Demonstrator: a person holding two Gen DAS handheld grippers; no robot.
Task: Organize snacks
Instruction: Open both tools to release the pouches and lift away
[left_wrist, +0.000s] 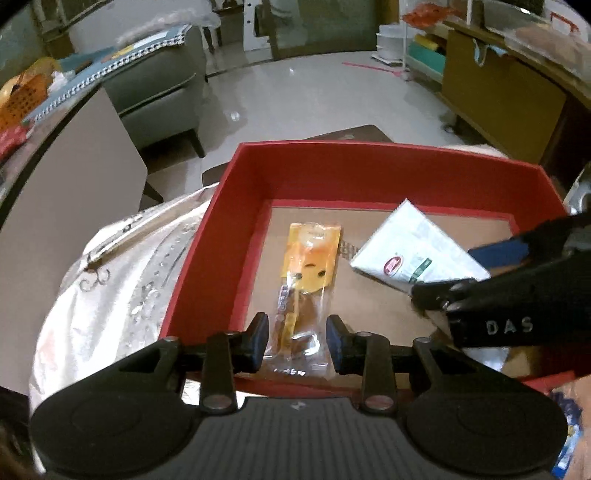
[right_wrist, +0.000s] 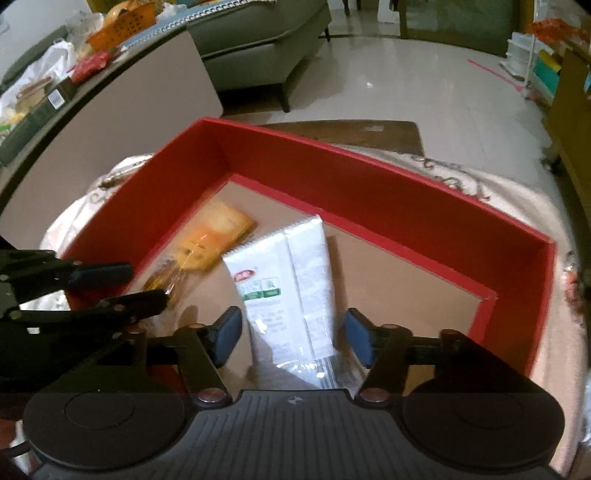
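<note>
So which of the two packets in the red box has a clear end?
The orange packet, at the box's left: its near end is see-through, lying between the left tongs. The white packet is printed white.

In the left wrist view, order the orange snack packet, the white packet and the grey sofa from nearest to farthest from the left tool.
1. Orange snack packet: its clear end lies between the left tool's pads, inside the red box.
2. White packet: to the right in the box.
3. Grey sofa: far back on the left, across the floor.
</note>
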